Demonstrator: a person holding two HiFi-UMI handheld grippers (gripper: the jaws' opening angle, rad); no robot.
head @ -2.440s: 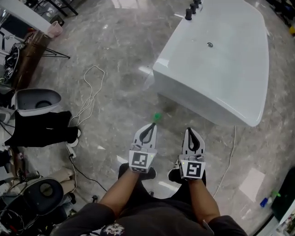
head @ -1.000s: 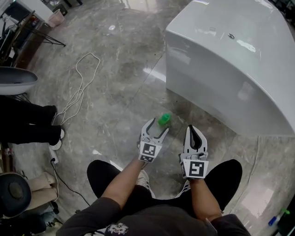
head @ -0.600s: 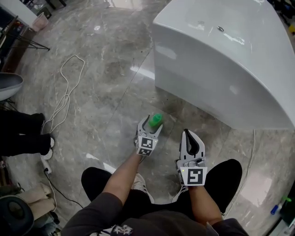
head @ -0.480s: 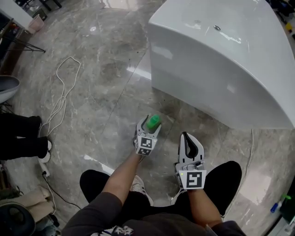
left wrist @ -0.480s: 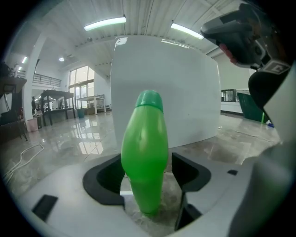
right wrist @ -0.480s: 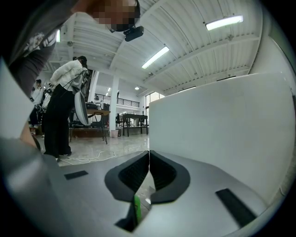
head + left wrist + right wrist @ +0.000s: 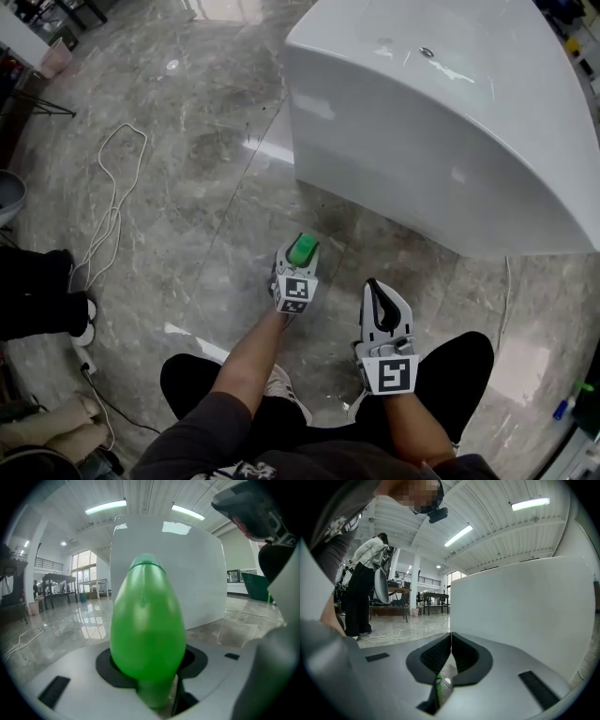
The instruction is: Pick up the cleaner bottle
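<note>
The cleaner bottle [image 7: 302,251] stands on the grey marble floor just in front of the white bathtub [image 7: 441,141]; only its green top shows. My left gripper [image 7: 301,244] is low around it, its jaws closing with the pads against both sides. In the left gripper view the green bottle [image 7: 147,625] fills the gap between the dark pads [image 7: 104,663] of the left gripper [image 7: 150,660]. My right gripper [image 7: 373,286] hangs to the right, shut with nothing in it; in its own view the right gripper [image 7: 451,634] has its pads meeting at the tip.
The bathtub wall [image 7: 525,606] rises close ahead. A white cable [image 7: 108,216] loops over the floor at the left, near another person's dark shoes [image 7: 37,291]. A standing person [image 7: 361,592] shows at the left of the right gripper view. My knees are below the grippers.
My left gripper has sunk down over the green bottle and its wide jaws have narrowed round it. The right gripper has stayed where it was, shut.
</note>
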